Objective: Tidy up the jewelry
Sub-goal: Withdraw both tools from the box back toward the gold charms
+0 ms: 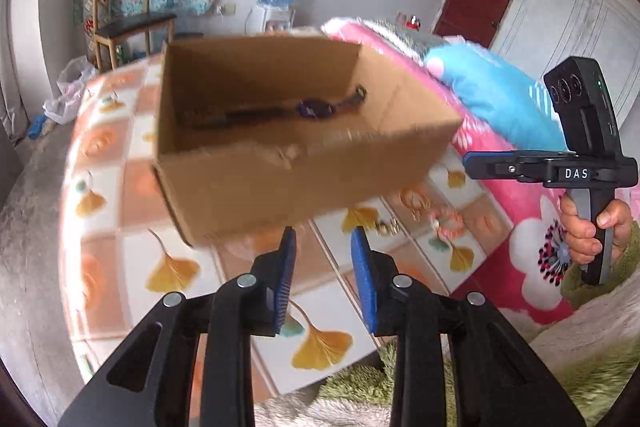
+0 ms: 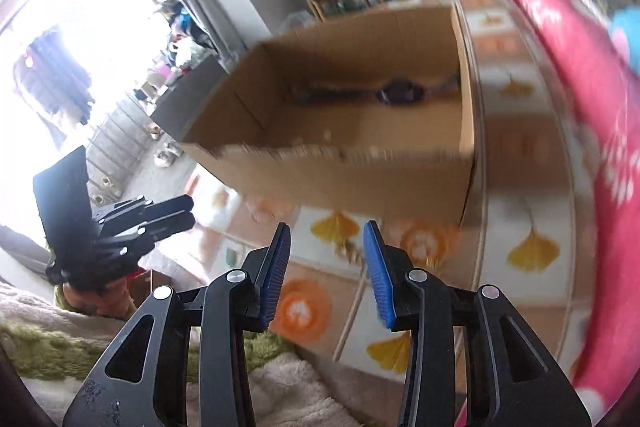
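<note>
1. The left gripper (image 1: 323, 259) is hovering above the tablecloth (image 1: 120, 195) printed with orange squares and yellow leaves. Its blue pads (image 1: 285, 279) are standing apart, with nothing between them.
2. The right gripper (image 2: 327, 255) is pointing down at the same cloth, just short of the cardboard box (image 2: 360, 179). Its jaws are likewise standing apart and gripping nothing.
3. The open-topped cardboard box is sitting on the table ahead of both grippers. A dark wristwatch (image 1: 312, 107) with a purple face is lying flat on the box floor, near the far wall.
4. Loose jewelry is lying on the cloth outside the box, to its right in the left wrist view: an orange beaded bracelet (image 1: 448, 223) and some small gold-coloured pieces (image 1: 416, 205) beside it. Motion blur is hiding their detail.
5. In the left wrist view, a hand (image 1: 592, 231) in a green sleeve is holding the right gripper's handle at the right edge.
6. A pink flowered blanket (image 1: 532, 211) is lying beside the table, to the right.
</note>
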`<state>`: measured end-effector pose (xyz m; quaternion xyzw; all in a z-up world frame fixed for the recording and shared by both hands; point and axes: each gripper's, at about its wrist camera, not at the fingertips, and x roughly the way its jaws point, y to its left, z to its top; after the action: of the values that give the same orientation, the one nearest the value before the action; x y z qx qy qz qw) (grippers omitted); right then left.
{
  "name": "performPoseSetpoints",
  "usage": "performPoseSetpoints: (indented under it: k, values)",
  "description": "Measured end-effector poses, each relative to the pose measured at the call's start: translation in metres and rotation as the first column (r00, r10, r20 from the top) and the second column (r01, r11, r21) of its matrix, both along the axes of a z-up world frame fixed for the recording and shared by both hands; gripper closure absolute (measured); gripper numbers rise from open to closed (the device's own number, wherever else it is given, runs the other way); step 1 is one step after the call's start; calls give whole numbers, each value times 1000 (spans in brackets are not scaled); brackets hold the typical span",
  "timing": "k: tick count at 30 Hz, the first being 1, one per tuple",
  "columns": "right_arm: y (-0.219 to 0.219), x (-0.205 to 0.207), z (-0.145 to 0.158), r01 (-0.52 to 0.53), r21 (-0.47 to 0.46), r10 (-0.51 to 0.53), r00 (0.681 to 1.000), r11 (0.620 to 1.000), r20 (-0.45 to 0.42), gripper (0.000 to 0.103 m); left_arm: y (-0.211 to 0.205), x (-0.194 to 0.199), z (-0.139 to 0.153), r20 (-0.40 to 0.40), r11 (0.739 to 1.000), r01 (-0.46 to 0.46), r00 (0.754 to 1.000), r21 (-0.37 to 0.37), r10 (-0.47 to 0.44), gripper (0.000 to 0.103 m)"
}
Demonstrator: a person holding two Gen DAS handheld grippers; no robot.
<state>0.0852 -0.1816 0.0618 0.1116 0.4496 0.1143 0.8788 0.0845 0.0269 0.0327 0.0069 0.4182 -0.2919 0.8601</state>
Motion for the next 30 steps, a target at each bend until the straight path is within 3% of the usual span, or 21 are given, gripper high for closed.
performPoseSetpoints:
  k: [4,8,12,22,30]
  values:
    - [6,5,-20,34,-51,-37,998,998,-50,73,-26,3,-28,-20,999,31,999,29,-30,75]
    - [9,12,-33,52,-85,-58,996,995,-67,74,-61,4,-42,27,988,107,994,107,-110,75]
    - [13,12,-45,56,-121,-65,995,991,-73,77,-85,10,-50,66,978,171,981,122,-180,75]
    - [9,4,-58,66,-136,-74,996,989,-55,79,-119,30,-64,11,980,187,982,71,-189,75]
    - [6,2,-58,72,-121,-79,996,990,-51,79,-131,41,-74,-20,981,158,987,114,-157,79]
